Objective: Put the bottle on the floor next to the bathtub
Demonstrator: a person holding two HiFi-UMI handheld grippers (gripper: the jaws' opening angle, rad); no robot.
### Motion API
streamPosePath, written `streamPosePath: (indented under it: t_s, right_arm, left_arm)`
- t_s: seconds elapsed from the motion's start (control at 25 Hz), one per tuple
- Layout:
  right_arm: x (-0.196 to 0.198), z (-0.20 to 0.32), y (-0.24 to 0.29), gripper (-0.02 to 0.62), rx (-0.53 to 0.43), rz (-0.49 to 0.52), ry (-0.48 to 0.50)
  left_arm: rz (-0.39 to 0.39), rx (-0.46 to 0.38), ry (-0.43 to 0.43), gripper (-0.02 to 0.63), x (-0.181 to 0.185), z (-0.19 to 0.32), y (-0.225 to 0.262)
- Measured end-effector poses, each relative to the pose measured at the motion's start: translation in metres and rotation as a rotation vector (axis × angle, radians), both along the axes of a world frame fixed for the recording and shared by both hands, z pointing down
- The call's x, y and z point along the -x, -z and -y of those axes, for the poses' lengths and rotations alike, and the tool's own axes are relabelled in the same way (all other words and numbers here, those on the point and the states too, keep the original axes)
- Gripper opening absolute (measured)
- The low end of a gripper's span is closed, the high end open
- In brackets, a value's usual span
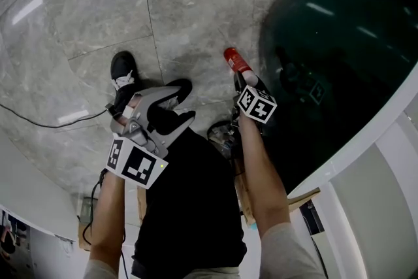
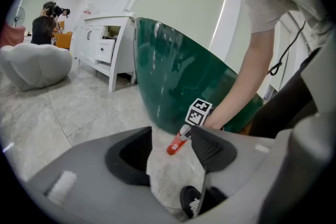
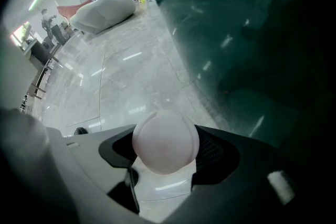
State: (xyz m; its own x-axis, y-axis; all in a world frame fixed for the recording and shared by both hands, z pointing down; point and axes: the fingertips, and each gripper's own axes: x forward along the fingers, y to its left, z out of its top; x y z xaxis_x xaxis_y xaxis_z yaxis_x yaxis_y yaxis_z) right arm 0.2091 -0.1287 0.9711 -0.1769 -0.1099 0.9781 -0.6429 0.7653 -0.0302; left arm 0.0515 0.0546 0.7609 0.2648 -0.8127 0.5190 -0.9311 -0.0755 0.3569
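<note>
A red bottle (image 1: 234, 61) with a pale top hangs tilted, red end down, close over the grey marble floor beside the dark green bathtub (image 1: 339, 36). My right gripper (image 1: 242, 79) points steeply down and is shut on the bottle's upper end. In the right gripper view the bottle's pale round end (image 3: 165, 140) fills the gap between the jaws of the right gripper (image 3: 167, 150), with the bathtub (image 3: 252, 34) to the right. My left gripper (image 1: 185, 102) stands open and empty to the left. The left gripper (image 2: 170, 159) looks at the bottle (image 2: 177, 144) and bathtub (image 2: 178, 73).
The person's black shoes (image 1: 123, 72) stand on the floor near the left gripper. A thin cable (image 1: 39, 122) crosses the floor at left. A white cabinet (image 2: 107, 42) and a grey beanbag (image 2: 34, 63) stand farther off, with people behind. A white wall edge (image 1: 392, 134) runs at right.
</note>
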Motion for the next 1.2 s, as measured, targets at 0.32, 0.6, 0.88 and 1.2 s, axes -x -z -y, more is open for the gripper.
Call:
streamPosePath:
  t_s: [0.32,0.6,0.88,1.2]
  right_arm:
    - [-0.008,-0.008,-0.008,0.287,-0.014,-0.025,0.021]
    - [-0.009,-0.009,0.007,0.283,-0.032,-0.016,0.037]
    - [-0.001,-0.007,0.053,0.253,-0.046,0.068,-0.040]
    - [-0.013,-0.004,0.120,0.253,-0.095,0.164,-0.207]
  left_arm:
    - [-0.004,0.010,0.012,0.284,-0.001,-0.003,-0.003]
    - [-0.035,0.051,-0.008,0.282,-0.016,-0.008,0.001]
    - [-0.030,0.052,-0.045,0.282,-0.011,0.005,0.024]
    - [-0.081,-0.001,-0.112,0.282,-0.006,0.034,0.061]
